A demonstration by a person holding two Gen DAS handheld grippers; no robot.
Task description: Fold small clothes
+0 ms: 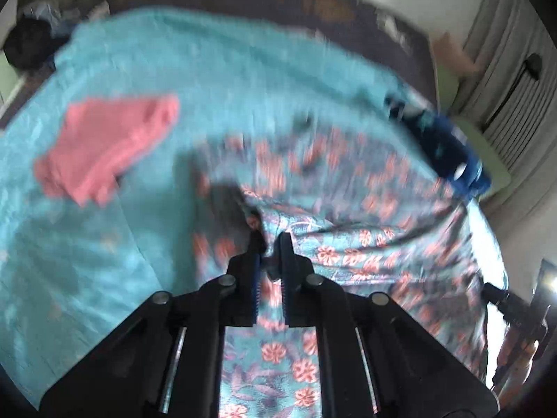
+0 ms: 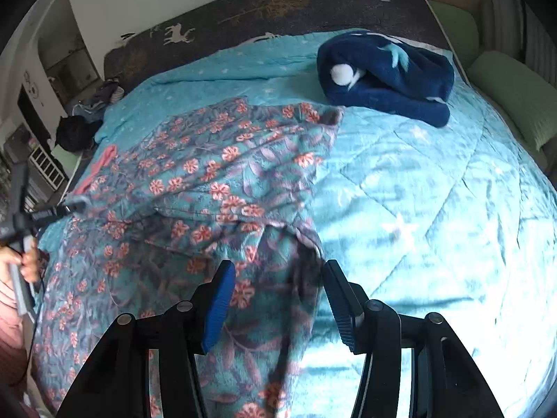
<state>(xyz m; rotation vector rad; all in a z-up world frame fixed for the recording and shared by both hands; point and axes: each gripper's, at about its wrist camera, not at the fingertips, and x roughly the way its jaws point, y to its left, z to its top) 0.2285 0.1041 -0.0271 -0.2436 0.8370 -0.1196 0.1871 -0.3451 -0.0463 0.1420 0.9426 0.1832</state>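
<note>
Left gripper (image 1: 271,240) pinches floral garment (image 1: 348,209); right gripper (image 2: 278,268) wide above it; turquoise quilt (image 2: 435,191) beneath.

The floral garment (image 2: 195,188) lies on the quilt (image 2: 435,209). The plush bundle (image 2: 386,69) sits at one o'clock behind it. A small folded cloth (image 1: 108,146) lies at ten o'clock.
</note>
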